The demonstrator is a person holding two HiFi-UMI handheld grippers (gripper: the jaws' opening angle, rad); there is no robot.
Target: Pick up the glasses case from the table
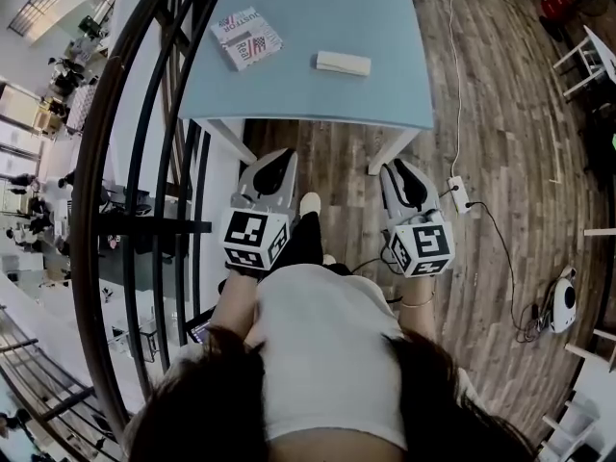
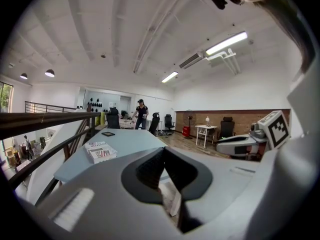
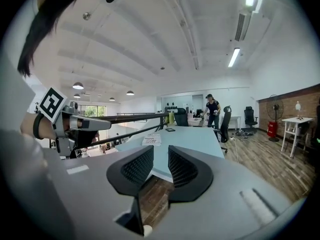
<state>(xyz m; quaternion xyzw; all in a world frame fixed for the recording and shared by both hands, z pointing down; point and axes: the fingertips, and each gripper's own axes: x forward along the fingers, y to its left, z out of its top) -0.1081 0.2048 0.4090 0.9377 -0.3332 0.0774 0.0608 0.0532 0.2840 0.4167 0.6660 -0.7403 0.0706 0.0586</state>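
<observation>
The glasses case (image 1: 344,63) is a pale cream oblong lying on the light blue table (image 1: 318,99), right of the middle. Both grippers hang in front of my body, short of the table's near edge and touching nothing. My left gripper (image 1: 274,162) points at the table with its dark pads together and nothing held; in its own view the jaws (image 2: 162,154) meet at the tips. My right gripper (image 1: 404,171) stands beside it. A narrow gap shows between its pads (image 3: 160,156), with only table and floor beyond. I cannot make out the case in either gripper view.
A printed book or box (image 1: 245,37) lies on the table's left part, and a dark flat device (image 2: 108,133) lies at the far end. A black railing (image 1: 144,162) runs along the left. A power strip (image 1: 459,192) with cables lies on the wooden floor at right. A person (image 3: 212,109) stands by office chairs far behind.
</observation>
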